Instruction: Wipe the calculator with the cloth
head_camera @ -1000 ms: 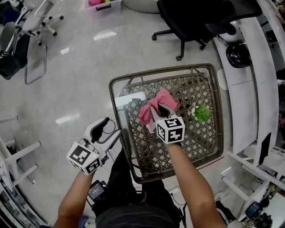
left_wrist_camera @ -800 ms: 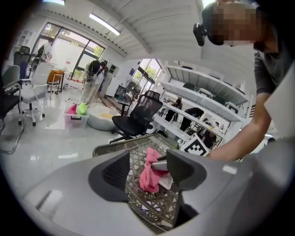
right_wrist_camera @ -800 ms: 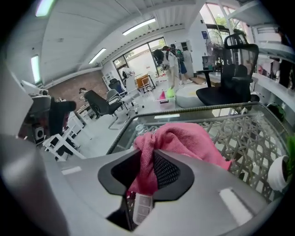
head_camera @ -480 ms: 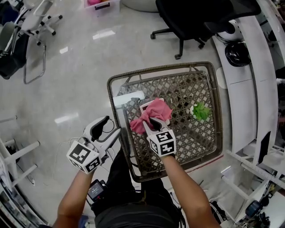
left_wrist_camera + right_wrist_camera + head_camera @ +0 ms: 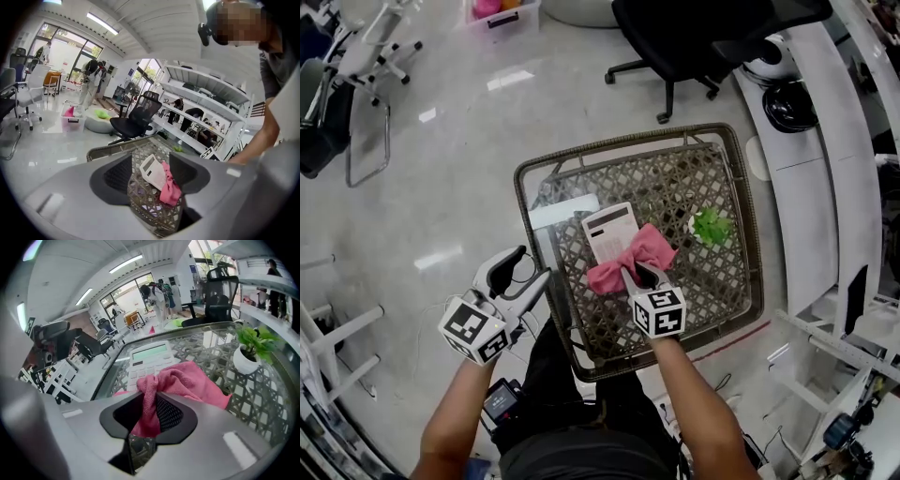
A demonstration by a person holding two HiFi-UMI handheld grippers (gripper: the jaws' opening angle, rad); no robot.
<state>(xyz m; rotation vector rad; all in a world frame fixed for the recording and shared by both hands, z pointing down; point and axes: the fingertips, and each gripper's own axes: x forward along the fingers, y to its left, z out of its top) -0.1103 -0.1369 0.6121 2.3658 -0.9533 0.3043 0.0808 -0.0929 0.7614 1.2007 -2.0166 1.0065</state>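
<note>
The right claw point(image 5: 637, 275) is clamped on a bunched fold of the pink cloth point(image 5: 630, 259). The cloth lies across the near end of the white calculator point(image 5: 607, 228) and spills onto the counter point(image 5: 623, 147) on both sides. The calculator lies flat on the wicker-and-glass top, left of centre, its display end away from the person. The left claw point(image 5: 534, 266) hangs beyond the counter's left edge, over the floor, jaws apart and gripping nothing. A small green plant point(image 5: 710, 226) stands on the counter to the right, well apart from the cloth. A black chair point(image 5: 694, 37) stands beyond the counter
</note>
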